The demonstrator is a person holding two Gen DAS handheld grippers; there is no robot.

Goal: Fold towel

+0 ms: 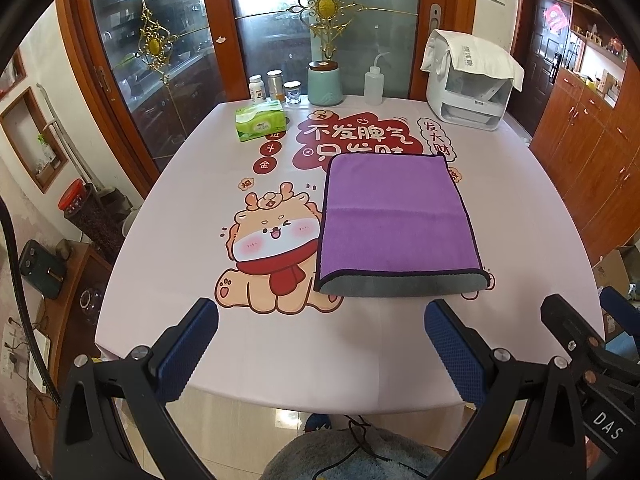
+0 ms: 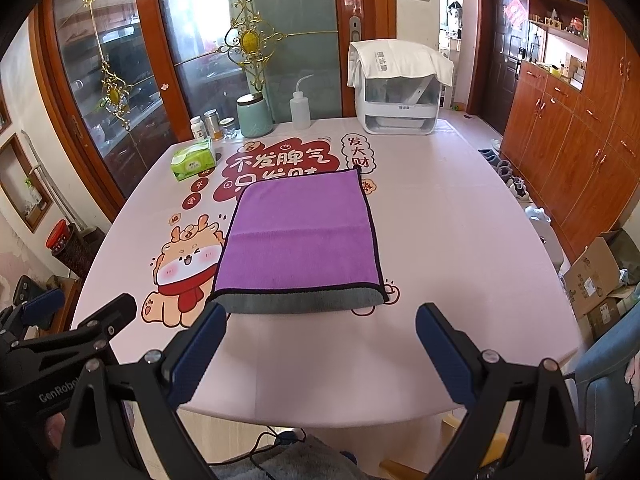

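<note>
A purple towel [image 1: 394, 220] with a dark hem lies flat on the table, folded once, with its grey underside showing along the near edge. It also shows in the right wrist view [image 2: 302, 236]. My left gripper [image 1: 322, 344] is open and empty, above the table's near edge, short of the towel and to its left. My right gripper [image 2: 320, 350] is open and empty, just short of the towel's near edge. The right gripper's fingers [image 1: 568, 328] show at the right of the left wrist view; the left gripper's fingers [image 2: 108, 316] show at the left of the right wrist view.
The table [image 1: 168, 240] has a pale cloth with a cartoon dog print. At the back stand a green tissue pack [image 1: 260, 119], small jars [image 1: 276, 87], a teal canister [image 1: 325, 83], a squeeze bottle [image 1: 374, 85] and a white appliance [image 1: 468, 88]. Wooden cabinets [image 2: 568, 152] stand right.
</note>
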